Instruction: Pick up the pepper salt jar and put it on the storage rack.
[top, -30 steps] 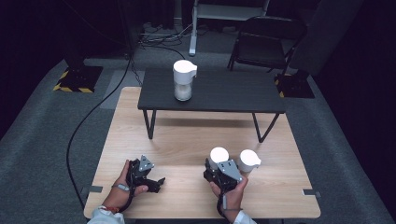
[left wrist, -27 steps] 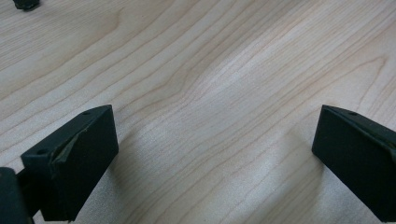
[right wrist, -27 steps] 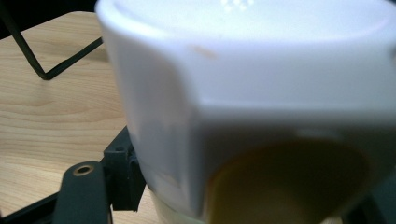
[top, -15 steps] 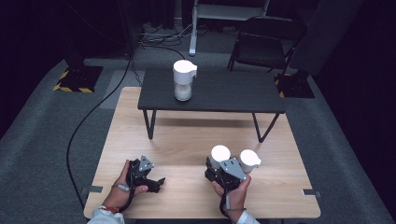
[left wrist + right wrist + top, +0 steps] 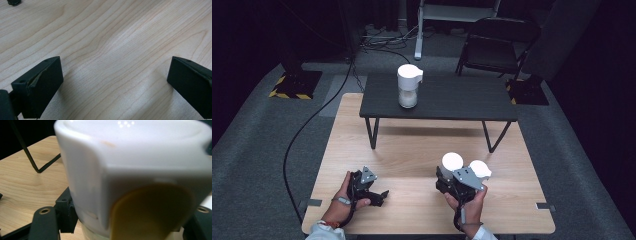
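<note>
My right gripper is shut on a white dispenser with a rounded top, holding it a little above the wooden table. In the right gripper view this dispenser looms close between the jaws, a yellowish patch under its spout. A second white dispenser stands just to its right, partly behind the gripper's grey plate. My left gripper lies near the table's front left, open, its black fingers wide apart over bare wood with nothing between them.
A low black table on thin wire legs stands across the back of the wooden table, and a third white dispenser sits on it at the left. A black cable trails over the grey floor at the left. A folding chair stands behind.
My right gripper has lifted slightly with the white dispenser, drifting a little up and right in the high view. The left gripper and the other dispensers have stayed put.
</note>
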